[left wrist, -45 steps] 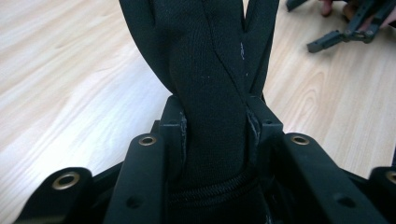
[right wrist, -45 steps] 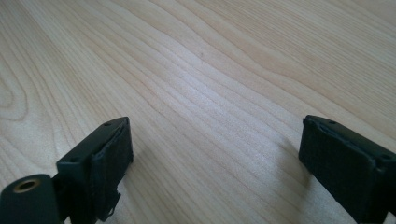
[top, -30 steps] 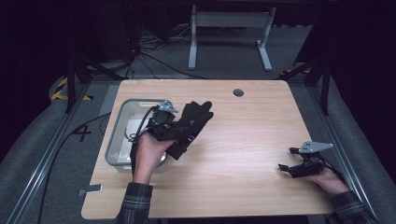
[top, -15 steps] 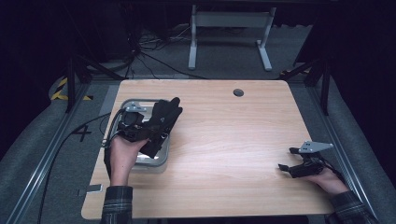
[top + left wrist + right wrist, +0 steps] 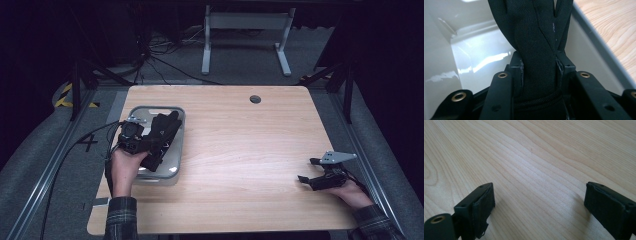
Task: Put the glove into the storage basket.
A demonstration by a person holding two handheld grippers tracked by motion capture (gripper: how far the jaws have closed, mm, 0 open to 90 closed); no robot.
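**Glove carried left, now over the tub**

Since a second ago the left hand-held gripper (image 5: 145, 145) has carried the black glove (image 5: 161, 135) leftward from the bare wood to above the grey tub (image 5: 176, 150). The glove's long axis runs away from the person and rightward, fingers leading, clamped at the cuff end. The right hand-held gripper (image 5: 306, 179) rests wide open, empty, on the pale wooden surface (image 5: 250, 145). The room beyond is dark.

Light wood-grain rectangular tabletop (image 5: 240, 145) with a round dark cable hole (image 5: 255, 99) near its far edge. Grey carpeted floor (image 5: 40, 165); white metal T-foot stand (image 5: 245, 30) beyond. Surroundings dark; black cables (image 5: 155, 65) on floor.
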